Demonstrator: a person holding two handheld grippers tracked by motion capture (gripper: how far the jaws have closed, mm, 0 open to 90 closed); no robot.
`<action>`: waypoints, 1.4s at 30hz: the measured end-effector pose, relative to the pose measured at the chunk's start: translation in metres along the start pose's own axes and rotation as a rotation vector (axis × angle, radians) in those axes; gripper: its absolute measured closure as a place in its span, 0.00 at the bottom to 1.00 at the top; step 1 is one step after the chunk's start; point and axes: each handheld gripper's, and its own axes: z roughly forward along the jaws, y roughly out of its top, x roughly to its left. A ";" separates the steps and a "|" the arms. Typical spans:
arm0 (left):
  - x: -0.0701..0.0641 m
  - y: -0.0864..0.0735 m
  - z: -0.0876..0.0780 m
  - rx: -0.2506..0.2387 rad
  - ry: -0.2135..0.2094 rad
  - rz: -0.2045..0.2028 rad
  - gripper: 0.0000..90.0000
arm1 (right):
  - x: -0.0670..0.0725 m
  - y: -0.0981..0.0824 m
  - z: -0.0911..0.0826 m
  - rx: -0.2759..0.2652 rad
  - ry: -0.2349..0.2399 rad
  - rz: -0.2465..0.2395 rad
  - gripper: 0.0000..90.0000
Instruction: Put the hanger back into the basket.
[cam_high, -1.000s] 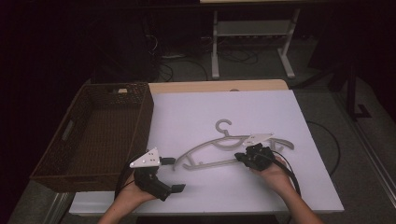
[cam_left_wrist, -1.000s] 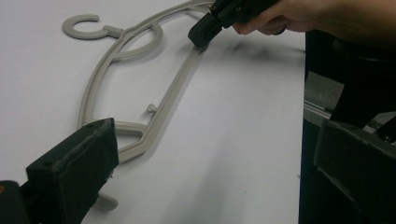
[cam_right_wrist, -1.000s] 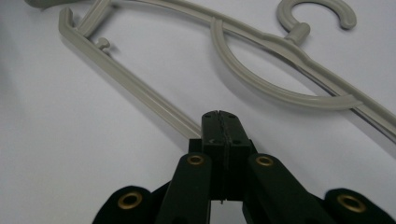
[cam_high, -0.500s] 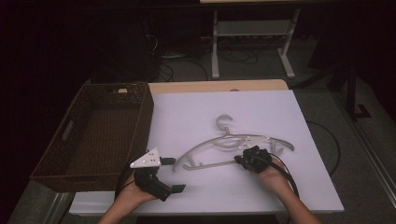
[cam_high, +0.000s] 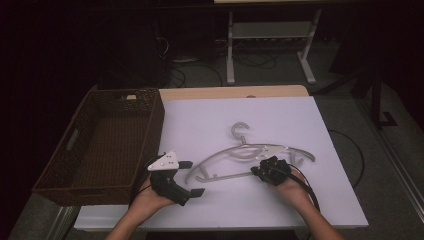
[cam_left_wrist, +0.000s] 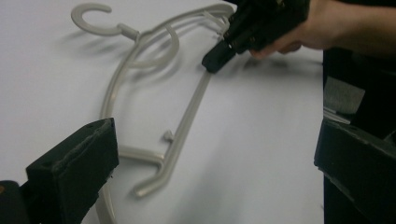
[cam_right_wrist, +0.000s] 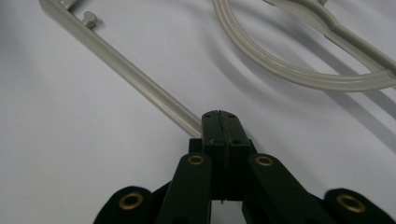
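Left gripper (cam_high: 189, 178): we hold it at the near left of the table, just right of the basket. Its jaws stand wide apart with nothing between them. In the left gripper view the left end of the hanger lies just in front of these jaws, not touched.

Right gripper (cam_high: 261, 169): we hold it at the near middle-right. In the right gripper view its two jaws are pressed together on the hanger's lower bar; the bar goes in between them and ends there.

Hanger (cam_high: 224, 155): a pale plastic coat hanger, in the middle of the white table (cam_high: 280, 120). Its hook (cam_high: 239, 129) points to the far side, its lower bar (cam_right_wrist: 140, 77) to the near side. We cannot tell if it lies flat or is raised a little at the right.

Basket (cam_high: 80, 132): brown, woven, at the left edge of the table. We see no hanger in it.

Done, as we judge: the hanger is gripped by one gripper.

Left to do, as we judge: probably the left gripper must take the other end, and then we carry the hanger to the left into the basket. This is most of the work.
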 end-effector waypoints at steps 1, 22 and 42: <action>0.001 0.002 0.002 -0.003 0.000 -0.001 0.00 | 0.000 0.000 0.000 0.000 0.000 0.000 1.00; 0.056 0.045 0.067 0.022 0.060 0.023 0.00 | 0.000 0.000 0.000 0.005 -0.003 -0.001 1.00; 0.084 0.039 0.113 0.172 0.074 0.035 0.34 | 0.000 0.000 0.000 0.005 -0.003 0.000 1.00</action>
